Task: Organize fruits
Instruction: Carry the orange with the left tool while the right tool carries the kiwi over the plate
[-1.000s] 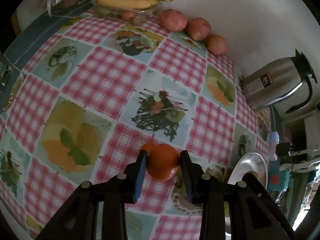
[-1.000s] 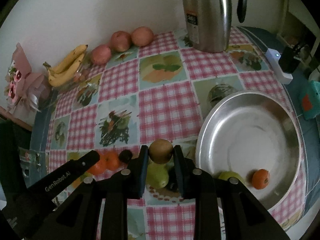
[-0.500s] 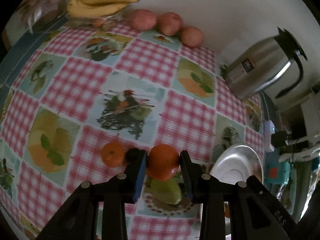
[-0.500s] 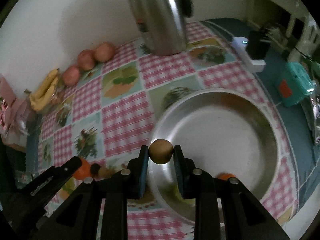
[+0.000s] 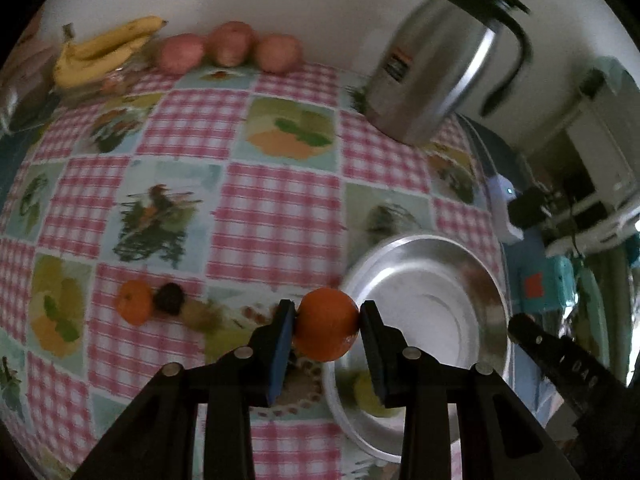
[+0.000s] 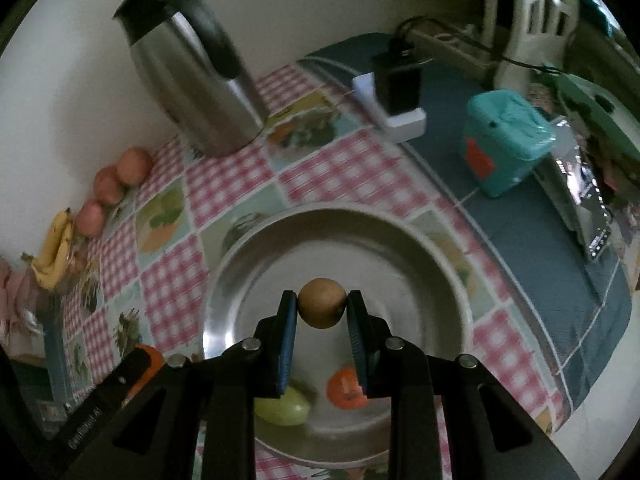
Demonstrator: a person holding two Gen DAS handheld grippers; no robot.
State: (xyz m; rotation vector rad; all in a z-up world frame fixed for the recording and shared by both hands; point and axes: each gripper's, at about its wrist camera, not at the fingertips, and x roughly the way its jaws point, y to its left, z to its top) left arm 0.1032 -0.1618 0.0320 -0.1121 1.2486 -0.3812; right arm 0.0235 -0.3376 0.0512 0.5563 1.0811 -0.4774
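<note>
My left gripper is shut on an orange, held in the air just left of the metal bowl's rim. My right gripper is shut on a small brown round fruit, hanging over the middle of the metal bowl. Inside the bowl lie a green fruit and a small orange. On the checked tablecloth, left of the bowl, rest another orange, a dark fruit and a brownish fruit. The left gripper's arm shows at the right wrist view's lower left.
A steel thermos jug stands behind the bowl. Bananas and three red apples line the wall at the back. A white power strip with a black plug and a teal box sit right of the bowl.
Both grippers have carried their fruits to the right. The right one went from the cloth to over the bowl's middle; the left one came up to the bowl's left rim. Both wrists rolled.
</note>
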